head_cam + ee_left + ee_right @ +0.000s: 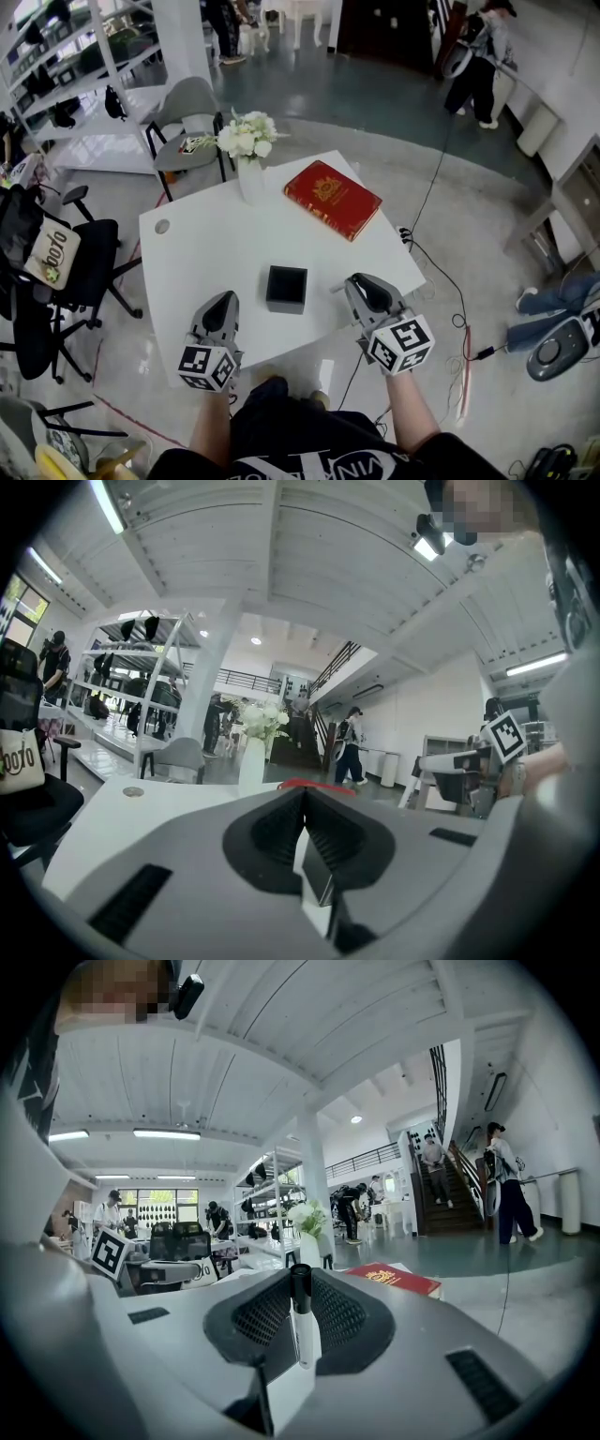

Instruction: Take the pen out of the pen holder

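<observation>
Clamped upright in the right gripper [364, 286], the pen [302, 1330] (white barrel, black cap) is already clear of the black pen holder [286, 289], which sits on the white counter [216, 244] between both grippers. The left gripper [223, 302] rests shut and empty nearby. Extraction looks done; the next move likely calls for laying the pen down, short of the red book [332, 199].

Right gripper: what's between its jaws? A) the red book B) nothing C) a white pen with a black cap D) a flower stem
C: the right gripper view shows the pen, white with a black cap, clamped upright between the jaws of the right gripper.
</observation>
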A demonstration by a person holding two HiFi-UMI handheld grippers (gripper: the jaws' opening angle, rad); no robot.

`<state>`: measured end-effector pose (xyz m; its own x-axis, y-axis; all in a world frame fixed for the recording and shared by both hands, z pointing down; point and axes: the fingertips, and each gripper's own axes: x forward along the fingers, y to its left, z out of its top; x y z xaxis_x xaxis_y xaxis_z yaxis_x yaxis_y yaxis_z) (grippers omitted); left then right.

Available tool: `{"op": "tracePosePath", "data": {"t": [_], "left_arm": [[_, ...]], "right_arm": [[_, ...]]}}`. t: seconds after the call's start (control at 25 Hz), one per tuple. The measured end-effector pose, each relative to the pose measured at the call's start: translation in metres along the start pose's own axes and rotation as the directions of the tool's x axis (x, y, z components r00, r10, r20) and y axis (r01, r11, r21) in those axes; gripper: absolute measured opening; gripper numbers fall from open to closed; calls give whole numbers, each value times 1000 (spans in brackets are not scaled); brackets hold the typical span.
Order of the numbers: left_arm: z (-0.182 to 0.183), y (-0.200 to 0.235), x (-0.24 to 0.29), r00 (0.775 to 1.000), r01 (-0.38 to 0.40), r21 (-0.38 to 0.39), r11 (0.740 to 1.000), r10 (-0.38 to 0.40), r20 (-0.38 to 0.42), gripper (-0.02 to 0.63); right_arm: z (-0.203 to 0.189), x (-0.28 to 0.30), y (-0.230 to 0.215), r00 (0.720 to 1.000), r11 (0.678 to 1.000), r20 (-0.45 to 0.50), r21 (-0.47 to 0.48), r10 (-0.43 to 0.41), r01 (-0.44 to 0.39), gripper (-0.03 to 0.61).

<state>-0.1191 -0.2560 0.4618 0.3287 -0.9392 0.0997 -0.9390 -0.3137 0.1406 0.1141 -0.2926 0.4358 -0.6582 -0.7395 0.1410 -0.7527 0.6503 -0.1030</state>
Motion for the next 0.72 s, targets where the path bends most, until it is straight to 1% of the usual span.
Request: {"op": "tracePosePath", "data": {"t": [0.2, 0.72], "left_arm": [[0, 0, 0, 1000, 0, -2, 1000, 0, 1, 5], [0, 2, 3, 1000, -3, -1, 1000, 3, -5, 5]], "right_arm": [[-3, -2, -3, 1000, 1000, 0, 17, -5, 5, 77], [-9, 3, -3, 1000, 1000, -20, 10, 0, 1, 77]]}}
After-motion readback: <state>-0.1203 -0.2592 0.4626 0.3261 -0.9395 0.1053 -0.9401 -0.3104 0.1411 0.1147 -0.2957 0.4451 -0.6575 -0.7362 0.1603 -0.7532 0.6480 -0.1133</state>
